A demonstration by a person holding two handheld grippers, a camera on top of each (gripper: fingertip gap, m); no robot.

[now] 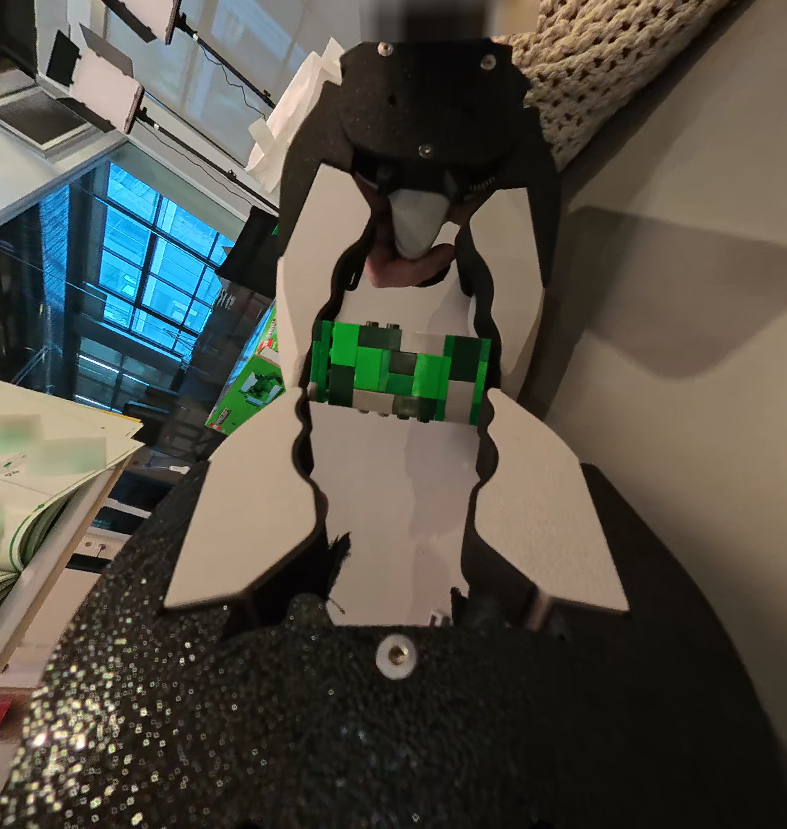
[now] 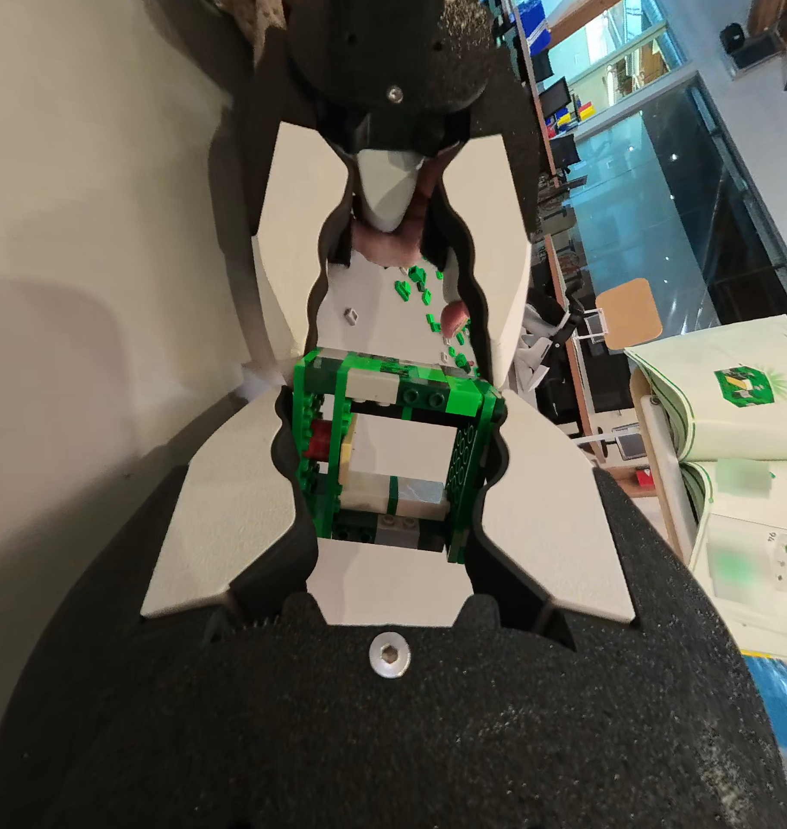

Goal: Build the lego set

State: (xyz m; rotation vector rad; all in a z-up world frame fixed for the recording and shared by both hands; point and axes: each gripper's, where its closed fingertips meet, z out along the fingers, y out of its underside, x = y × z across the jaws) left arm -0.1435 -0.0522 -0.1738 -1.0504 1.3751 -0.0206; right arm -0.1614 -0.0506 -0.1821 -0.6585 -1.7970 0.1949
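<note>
- Green lego cube frame pinched between both tools at once, held up off the white tabletop (hollow in the middle, table visible straight through it).
- Right gripper clamped on the frame's two studded side walls; in the left wrist view, left gripper looks closed against the near edge of the same build, though contact there is hard to confirm, since the tips only just overlap it.
- Biggest worry: squeezing a hollow box. Too much pinch and the thin green side plates bow inward or pop off the grey and white bricks along the near edge.
- Second worry: two grips pulling or twisting against each other. Any mismatch in angle probably splits the frame at a seam rather than seating anything.
- Red brick sitting at the left wall right beside a finger pad, likely to get nudged loose if the grip slides.
- Loose green pieces scattered on the table beyond the frame, well apart from it; a drop from here could land among them and knock bits around.
- Instruction booklet open off to the right, near the table edge, easy to clip with an elbow swing.
- Lego box standing at the far left, out of harm's way.
</note>
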